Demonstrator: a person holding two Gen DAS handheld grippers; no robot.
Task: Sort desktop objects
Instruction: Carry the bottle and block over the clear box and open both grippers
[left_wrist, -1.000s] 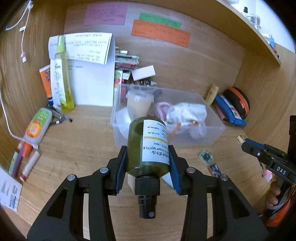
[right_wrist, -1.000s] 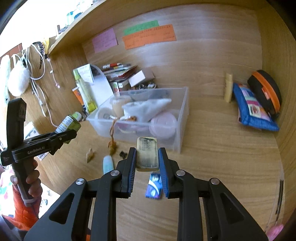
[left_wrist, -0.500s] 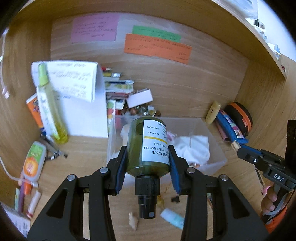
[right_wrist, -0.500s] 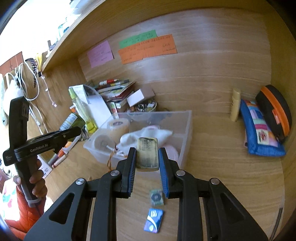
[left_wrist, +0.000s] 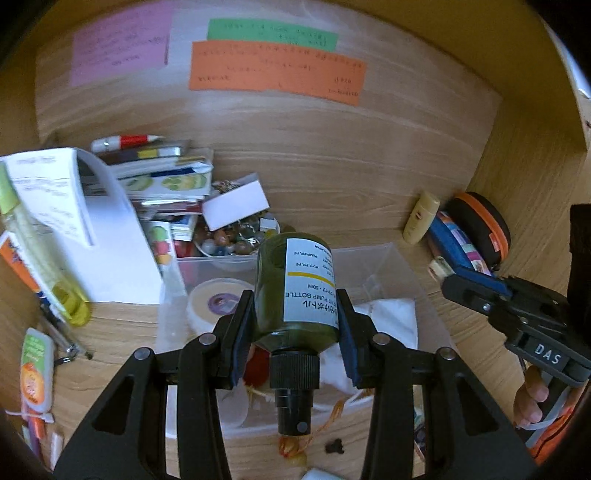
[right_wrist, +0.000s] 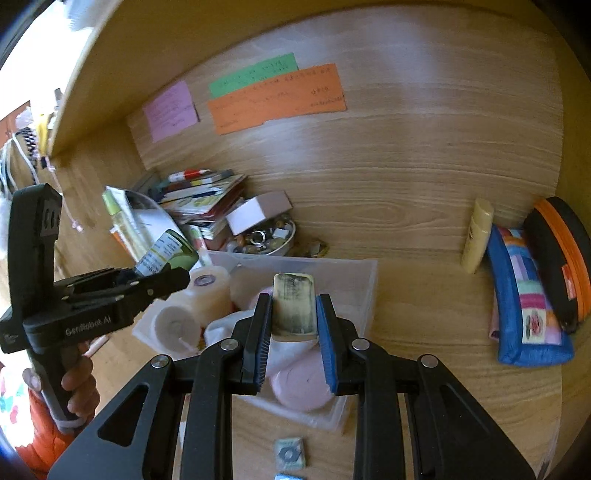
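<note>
Desktop objects: clear bin (right_wrist: 364, 280) mid-table partly filled | left gripper (left_wrist: 295, 332) fingers clamp green pump bottle (left_wrist: 295, 291) above bin | right gripper (right_wrist: 293, 325) fingers pinch flat block (right_wrist: 294, 304) | loose bits left near front edge

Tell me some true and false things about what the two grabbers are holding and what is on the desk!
1. The left hand-held gripper holds a green pump bottle. True.
2. The right hand-held gripper is empty. False: it grips a small yellowish block.
3. The clear plastic box is empty. False: it holds tape rolls and white cloth.
4. An orange note is stuck on the back wall. True.
5. The blue pouch lies inside the box. False: it lies on the desk, apart from it.
</note>
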